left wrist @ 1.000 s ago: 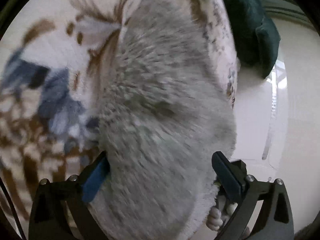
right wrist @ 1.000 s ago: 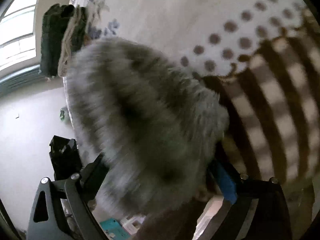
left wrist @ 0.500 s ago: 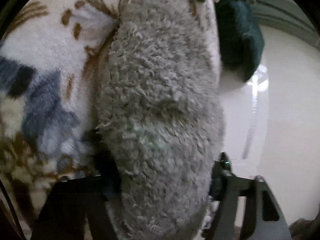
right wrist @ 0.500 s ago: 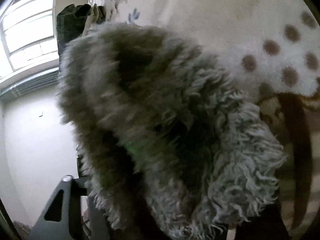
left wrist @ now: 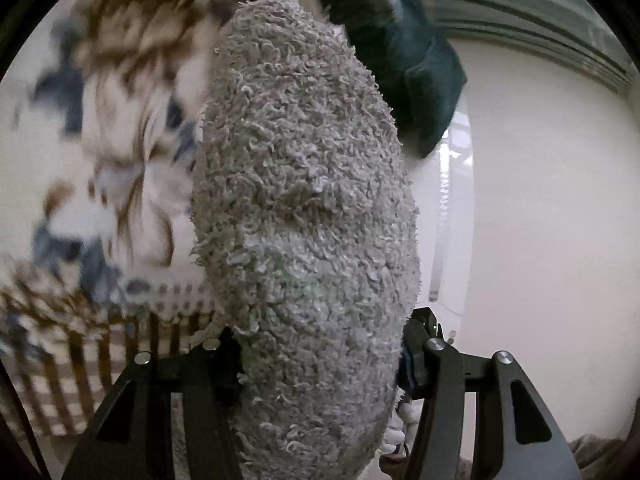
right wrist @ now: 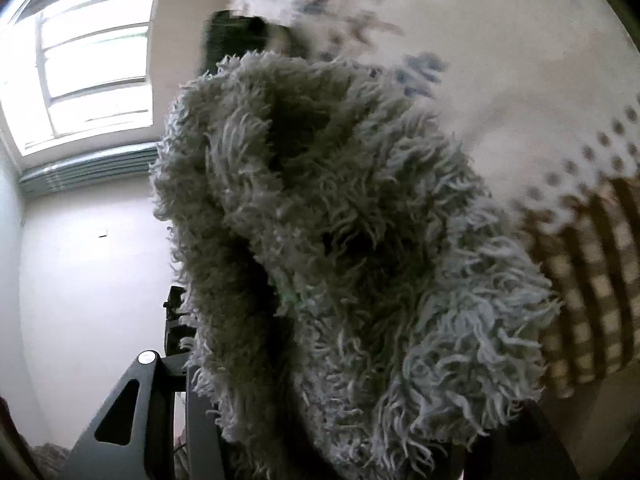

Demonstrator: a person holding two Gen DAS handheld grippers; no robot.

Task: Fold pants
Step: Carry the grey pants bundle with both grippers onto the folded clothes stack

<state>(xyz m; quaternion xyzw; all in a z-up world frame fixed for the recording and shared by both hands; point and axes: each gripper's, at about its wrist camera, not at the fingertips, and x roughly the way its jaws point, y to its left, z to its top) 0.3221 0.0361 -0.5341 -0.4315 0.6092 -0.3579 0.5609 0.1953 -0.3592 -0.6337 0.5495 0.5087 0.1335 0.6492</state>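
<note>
The pants (left wrist: 308, 208) are grey and fluffy, like shaggy fleece. In the left wrist view they hang as a thick bundle between my fingers, lifted off the patterned blanket (left wrist: 116, 152). My left gripper (left wrist: 320, 356) is shut on the pants. In the right wrist view the pants (right wrist: 340, 248) fill the middle and hide the fingertips. My right gripper (right wrist: 332, 412) is shut on the pants too; only its left finger arm shows.
A bed covered by a cream blanket with blue and brown marks and a checked border (right wrist: 592, 288) lies under the pants. Dark green clothes (left wrist: 424, 80) hang at the bed's edge. The pale floor (left wrist: 552, 216) and a window (right wrist: 88, 76) lie beyond.
Both grippers have closed on the pants and lifted them off the blanket. The bundle now hangs narrower, and the blanket has dropped farther away.
</note>
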